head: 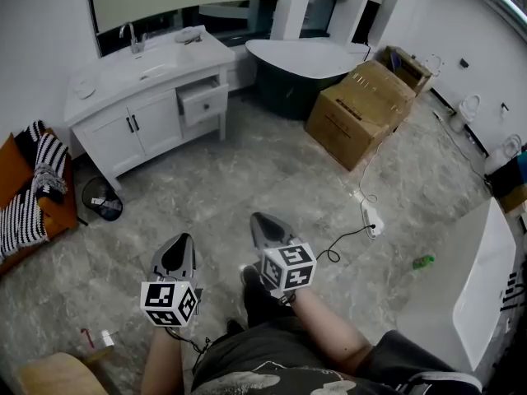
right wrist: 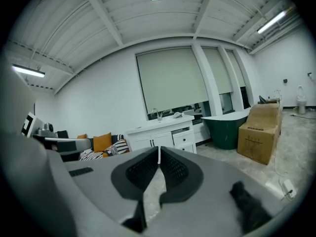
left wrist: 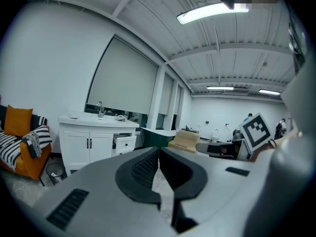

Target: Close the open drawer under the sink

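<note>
Bare floor [head: 247, 179] to drawer [head: 203, 103], boxes [head: 362, 109] — right

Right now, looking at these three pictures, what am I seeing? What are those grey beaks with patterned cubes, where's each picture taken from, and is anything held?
There is no robot: a person holds a two-jaw tool in each hand. One picture comes from a camera on the person's head, looking down at the left gripper and right gripper; the cubes belong to them. The other two come from cameras riding on each gripper, looking along its jaws. Both pairs of jaws are together, holding nothing. Across the stone floor stands a white vanity whose drawer is pulled out, with a cardboard box to its right.
</note>
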Tool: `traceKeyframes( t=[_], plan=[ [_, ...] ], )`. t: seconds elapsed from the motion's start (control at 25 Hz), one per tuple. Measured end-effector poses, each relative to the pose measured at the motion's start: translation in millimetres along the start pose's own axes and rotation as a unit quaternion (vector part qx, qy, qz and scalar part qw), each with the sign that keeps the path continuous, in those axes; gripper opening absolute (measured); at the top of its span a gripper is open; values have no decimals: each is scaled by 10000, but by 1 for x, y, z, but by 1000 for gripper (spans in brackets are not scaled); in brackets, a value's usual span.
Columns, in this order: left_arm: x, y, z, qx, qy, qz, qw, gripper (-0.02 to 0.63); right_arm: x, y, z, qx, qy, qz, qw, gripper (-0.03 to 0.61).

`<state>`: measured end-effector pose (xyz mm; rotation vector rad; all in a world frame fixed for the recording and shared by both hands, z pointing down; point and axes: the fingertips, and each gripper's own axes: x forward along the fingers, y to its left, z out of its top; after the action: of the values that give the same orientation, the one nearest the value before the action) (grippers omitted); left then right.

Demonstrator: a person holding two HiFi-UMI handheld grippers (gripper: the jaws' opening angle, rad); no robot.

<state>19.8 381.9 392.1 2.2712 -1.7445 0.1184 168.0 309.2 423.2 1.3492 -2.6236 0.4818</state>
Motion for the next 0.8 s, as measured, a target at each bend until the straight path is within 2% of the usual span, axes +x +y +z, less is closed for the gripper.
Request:
traceKeyframes(
  t=[0.2,0.48,0.8],
  plan=[
    [36,7,-2,60,133,-46,9999,20,31,-30,1,-32,55,-75,10000,32],
    [132,30,13,106,341,96,9993,20,118,-89,21,107,199,53,9997,32],
    [222,63,34,-49,446,462,9979,20,208,-143,50,200,306,295,9989,32]
  ],
)
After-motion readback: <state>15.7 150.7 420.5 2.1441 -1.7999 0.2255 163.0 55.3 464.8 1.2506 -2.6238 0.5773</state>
